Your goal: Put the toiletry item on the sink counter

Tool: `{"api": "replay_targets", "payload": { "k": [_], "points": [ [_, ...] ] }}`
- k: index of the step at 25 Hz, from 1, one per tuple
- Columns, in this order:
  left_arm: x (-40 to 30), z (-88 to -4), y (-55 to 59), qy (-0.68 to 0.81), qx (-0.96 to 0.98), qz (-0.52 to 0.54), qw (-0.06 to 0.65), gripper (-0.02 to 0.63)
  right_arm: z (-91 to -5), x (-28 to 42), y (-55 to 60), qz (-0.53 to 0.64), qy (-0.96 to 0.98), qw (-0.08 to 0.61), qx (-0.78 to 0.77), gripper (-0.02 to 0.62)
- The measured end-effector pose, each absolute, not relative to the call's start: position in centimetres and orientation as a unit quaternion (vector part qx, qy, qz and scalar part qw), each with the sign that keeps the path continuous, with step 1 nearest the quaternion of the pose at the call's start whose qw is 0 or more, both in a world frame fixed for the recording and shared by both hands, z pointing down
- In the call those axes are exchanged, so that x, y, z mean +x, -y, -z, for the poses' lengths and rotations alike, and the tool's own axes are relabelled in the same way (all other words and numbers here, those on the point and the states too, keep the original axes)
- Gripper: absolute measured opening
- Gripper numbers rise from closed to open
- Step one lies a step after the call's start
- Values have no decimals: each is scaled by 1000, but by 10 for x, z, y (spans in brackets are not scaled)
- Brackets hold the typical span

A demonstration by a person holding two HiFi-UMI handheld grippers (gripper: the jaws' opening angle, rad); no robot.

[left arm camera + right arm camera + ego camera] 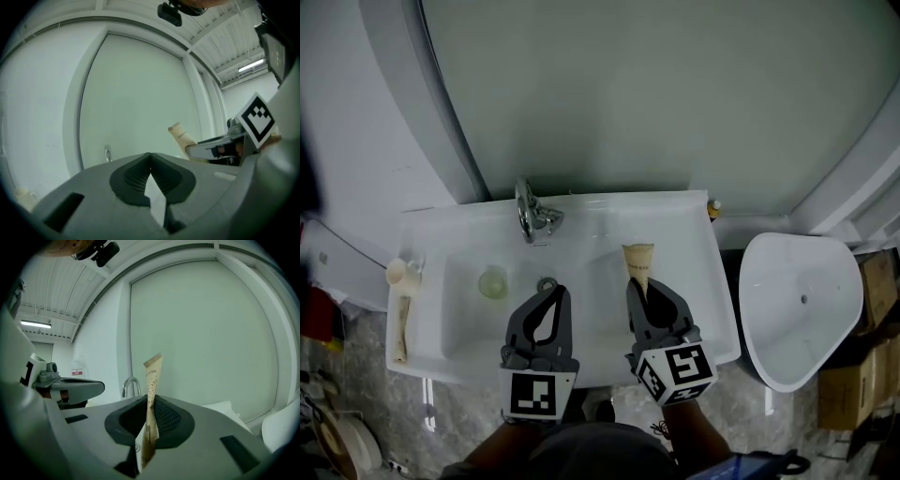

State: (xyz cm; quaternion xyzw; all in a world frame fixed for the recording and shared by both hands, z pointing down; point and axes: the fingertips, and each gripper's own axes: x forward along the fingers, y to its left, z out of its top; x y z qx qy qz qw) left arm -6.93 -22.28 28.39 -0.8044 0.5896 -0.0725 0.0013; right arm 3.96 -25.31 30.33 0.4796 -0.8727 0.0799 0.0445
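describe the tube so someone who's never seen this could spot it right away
Start at the white sink, then the right gripper over its right half. The tube sticks out from its shut jaws: flat, tan, with dark print and a crimped end, unlike the cream item lying on the sink's left rim.

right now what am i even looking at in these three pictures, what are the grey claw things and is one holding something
There is no robot here: a person holds a grey two-jaw gripper in each hand. The top-down picture comes from a camera on the person's head. The other two come from cameras riding on each gripper, looking along its jaws. Below is a white sink with a faucet, and a toilet stands to the right. The left gripper is closed and empty. The right gripper is pinching a beige tube, which sticks out beyond its jaws.
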Motion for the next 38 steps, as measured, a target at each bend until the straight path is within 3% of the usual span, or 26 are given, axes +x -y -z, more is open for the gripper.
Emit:
{"api": "replay_targets", "payload": {
  "k": [14, 38],
  "points": [
    [-94, -369, 291, -562, -816, 122, -47, 11, -404, 0, 308, -165, 856, 118, 475, 35],
    [-106, -491, 312, -537, -813, 188, -125, 11, -559, -5, 329, -268, 806, 207, 486, 35]
  ]
}}
